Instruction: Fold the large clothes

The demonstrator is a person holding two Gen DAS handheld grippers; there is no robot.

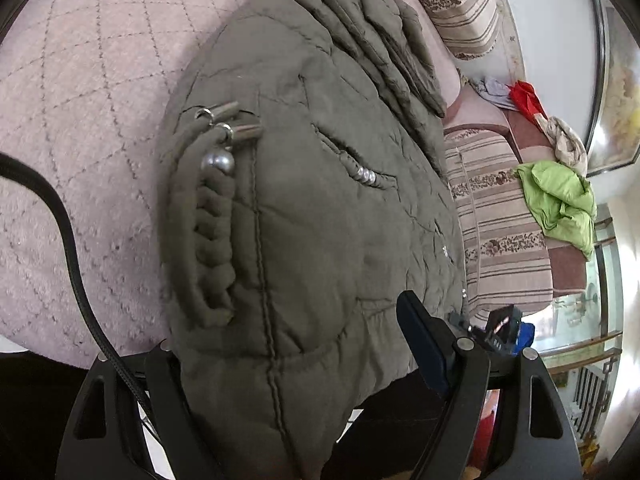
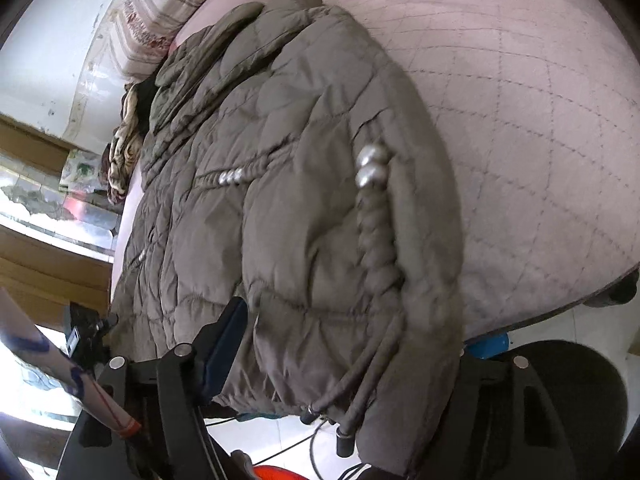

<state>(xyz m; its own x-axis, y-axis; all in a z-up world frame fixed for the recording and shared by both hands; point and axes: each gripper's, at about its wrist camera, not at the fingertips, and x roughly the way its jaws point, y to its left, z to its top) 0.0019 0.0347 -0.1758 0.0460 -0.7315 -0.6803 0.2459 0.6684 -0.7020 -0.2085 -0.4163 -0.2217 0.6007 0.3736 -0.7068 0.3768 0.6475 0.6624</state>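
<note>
- Closest to the left wrist camera, the left gripper [image 1: 288, 328] has the hem part of the olive quilted jacket [image 1: 312, 152] between its two fingers.
- Its fingers are clenched on this thick fabric: the jacket fills the whole gap, it lies against the blue pad of one finger [image 1: 424, 344] and it covers the other finger.
- From the right wrist camera, the right gripper [image 2: 348, 328] also has the jacket's hem between its fingers.
- One blue-padded finger [image 2: 224, 344] touches the fabric, but the other finger is hidden under the jacket, so one cannot tell if this gripper really squeezes.
- The jacket lies flat on a pink quilted bed cover [image 1: 80, 120], and its hem reaches over the near edge of the bed, where both grippers are.
- A braided drawstring [image 1: 216, 208] with silver metal beads rests on top of the jacket, near its side edge.
- A black cable [image 1: 68, 232] crosses the cover beside the jacket.
- Striped pillows [image 1: 460, 12] stand behind the jacket.
- Farther away, a green garment [image 1: 560, 200] and a red cloth [image 1: 524, 96] lie well apart from the jacket.
</note>
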